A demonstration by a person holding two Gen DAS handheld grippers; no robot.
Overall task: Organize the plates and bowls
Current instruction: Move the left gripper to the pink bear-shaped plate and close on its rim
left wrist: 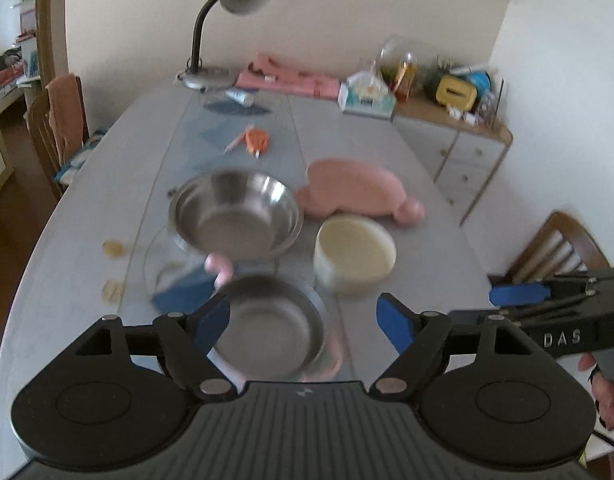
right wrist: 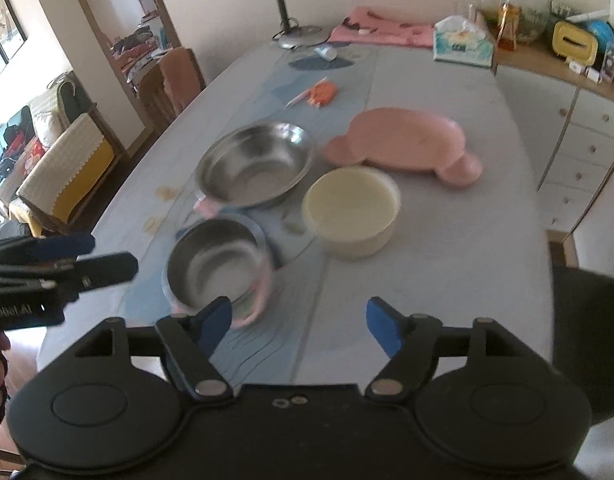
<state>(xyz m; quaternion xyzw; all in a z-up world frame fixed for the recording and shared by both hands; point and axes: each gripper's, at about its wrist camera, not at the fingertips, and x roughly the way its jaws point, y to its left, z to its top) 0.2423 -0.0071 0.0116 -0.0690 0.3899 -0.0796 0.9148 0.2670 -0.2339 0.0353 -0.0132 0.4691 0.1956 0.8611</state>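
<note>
A large steel bowl sits mid-table. A smaller steel bowl sits nearer me, apparently inside a clear glass bowl with a pink rim. A cream bowl stands to the right, and a pink animal-shaped plate lies behind it. My left gripper is open, just above the small steel bowl. My right gripper is open and empty, to the right of that bowl. Each gripper shows at the edge of the other's view.
The grey table also holds a desk lamp, an orange item with a pen, a tissue box and pink cloth. Chairs stand at the left and right. A drawer cabinet stands at the far right.
</note>
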